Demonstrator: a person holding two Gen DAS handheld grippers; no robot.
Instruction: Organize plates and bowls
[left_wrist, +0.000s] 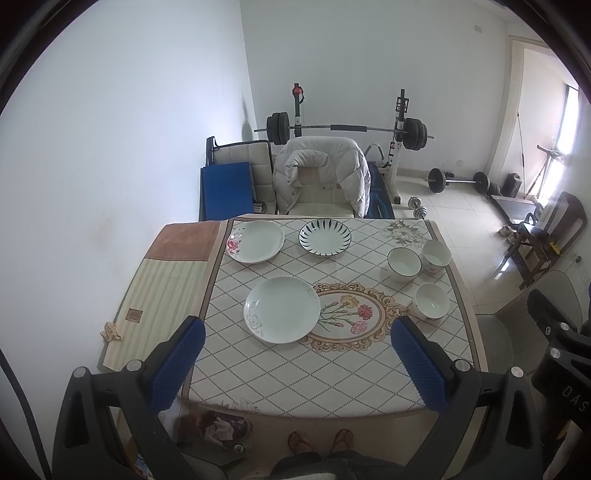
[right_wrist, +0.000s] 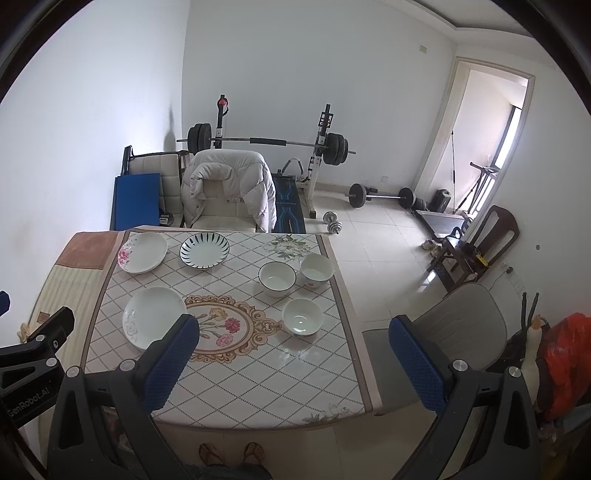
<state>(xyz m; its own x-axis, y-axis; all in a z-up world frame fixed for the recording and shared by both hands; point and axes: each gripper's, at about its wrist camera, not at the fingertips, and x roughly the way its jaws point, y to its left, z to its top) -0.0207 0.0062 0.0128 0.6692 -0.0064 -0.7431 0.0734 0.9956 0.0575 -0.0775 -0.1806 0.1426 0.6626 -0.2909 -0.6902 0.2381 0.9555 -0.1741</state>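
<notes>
The left gripper (left_wrist: 297, 334) hangs above the near edge of the tabletop (left_wrist: 295, 376) with its blue pads wide apart and nothing between them. The right gripper (right_wrist: 293, 334) is held the same way, spread wide and empty, over the near right corner.

The tabletop carries a cloth of diamond checks with a flowered oval in the middle. Closest to the left gripper, just left of that oval and overlapping its rim, lies a white plate (left_wrist: 282, 309) with a grey flower. At the far edge lie two more: a plate with pink flowers (left_wrist: 255, 241) toward the far left corner and a plate with dark stripes (left_wrist: 325, 237) beside it, apart from each other. Along the right edge stand three bowls: a dark-rimmed bowl (left_wrist: 404, 264) touching or nearly touching a second bowl (left_wrist: 436, 256) further out, and a third bowl (left_wrist: 431, 306) nearer, alone.

A striped mat (left_wrist: 162, 291) covers the left side of the tabletop, against a white wall. Beyond the far edge stands a chair with a pale padded jacket (left_wrist: 321, 171) over its back, and behind it a barbell rack (left_wrist: 347, 129). The floor (left_wrist: 458, 221) is pale tile, with loose weights lying on it. A person's sandalled feet (left_wrist: 321, 441) show below the near edge.
</notes>
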